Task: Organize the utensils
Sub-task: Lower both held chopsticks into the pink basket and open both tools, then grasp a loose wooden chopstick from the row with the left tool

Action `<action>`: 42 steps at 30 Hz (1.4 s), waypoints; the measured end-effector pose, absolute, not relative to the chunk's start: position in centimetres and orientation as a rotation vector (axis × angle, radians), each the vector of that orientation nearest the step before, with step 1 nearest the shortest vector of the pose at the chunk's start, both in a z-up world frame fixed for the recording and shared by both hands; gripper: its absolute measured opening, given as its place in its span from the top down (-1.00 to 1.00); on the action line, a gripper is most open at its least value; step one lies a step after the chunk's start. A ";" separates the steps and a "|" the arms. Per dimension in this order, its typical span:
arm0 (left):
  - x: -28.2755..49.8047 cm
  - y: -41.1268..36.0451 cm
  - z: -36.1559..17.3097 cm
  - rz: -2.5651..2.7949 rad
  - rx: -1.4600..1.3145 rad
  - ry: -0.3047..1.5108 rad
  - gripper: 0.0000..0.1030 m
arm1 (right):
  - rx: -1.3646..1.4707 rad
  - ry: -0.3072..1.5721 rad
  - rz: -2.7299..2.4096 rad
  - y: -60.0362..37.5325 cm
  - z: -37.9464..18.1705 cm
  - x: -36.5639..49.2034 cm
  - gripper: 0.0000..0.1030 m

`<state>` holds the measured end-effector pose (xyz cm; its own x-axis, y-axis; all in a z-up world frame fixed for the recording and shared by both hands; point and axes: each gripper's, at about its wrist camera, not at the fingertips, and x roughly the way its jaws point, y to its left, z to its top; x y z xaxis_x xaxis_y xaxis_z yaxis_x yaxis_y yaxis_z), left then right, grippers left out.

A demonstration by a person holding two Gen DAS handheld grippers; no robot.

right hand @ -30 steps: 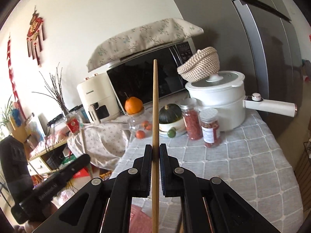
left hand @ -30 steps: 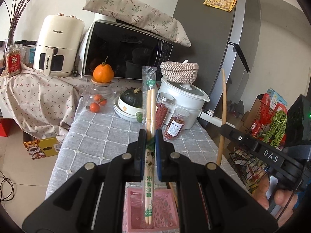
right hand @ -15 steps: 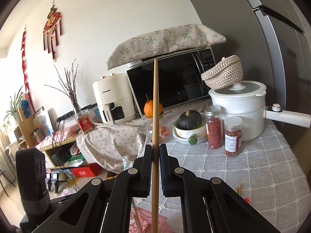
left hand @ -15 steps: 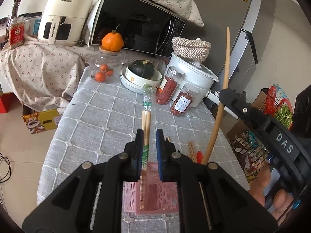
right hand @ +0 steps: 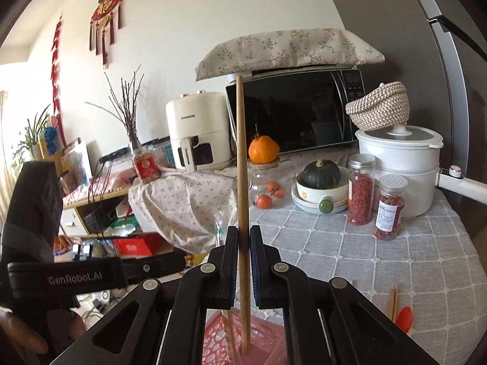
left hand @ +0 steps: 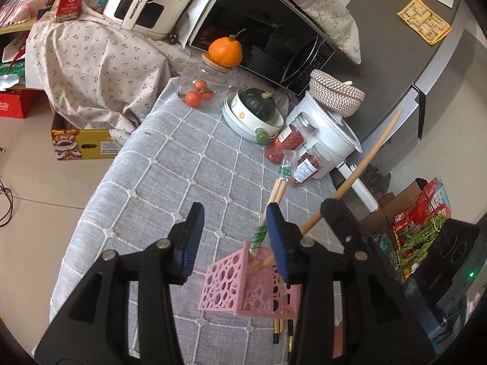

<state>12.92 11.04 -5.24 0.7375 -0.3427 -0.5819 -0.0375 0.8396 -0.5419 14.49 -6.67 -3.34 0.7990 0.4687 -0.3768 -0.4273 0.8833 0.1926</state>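
Observation:
A pink perforated basket (left hand: 243,283) stands on the grey checked tablecloth near its front edge. A plastic-wrapped pair of chopsticks (left hand: 275,197) stands in the basket and leans against one pad of my left gripper (left hand: 234,219). That gripper's jaws are opening, and the other pad is well clear of the pair. My right gripper (right hand: 243,234) is shut on a long wooden stick (right hand: 241,158), held upright. The stick's lower end is inside the basket (right hand: 268,343), beside the wrapped pair (right hand: 228,331). In the left wrist view the right gripper (left hand: 331,210) is close on the right.
Loose chopsticks (right hand: 393,301) and an orange-red spoon (right hand: 404,318) lie right of the basket. Dark chopsticks (left hand: 281,331) poke out under it. At the back stand two spice jars (right hand: 360,193), a white cooker (right hand: 401,164), a bowl with a squash (right hand: 319,182) and a glass jar (left hand: 204,88).
My left gripper's jaws have spread and let go of the wrapped chopsticks, which now stand in the basket. Both grippers sank, and the right one's stick now reaches into the basket.

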 end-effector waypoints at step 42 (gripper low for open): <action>18.2 -12.1 -9.5 -0.177 -0.089 1.137 0.32 | 0.502 0.865 0.082 -31.1 -2.5 16.4 0.19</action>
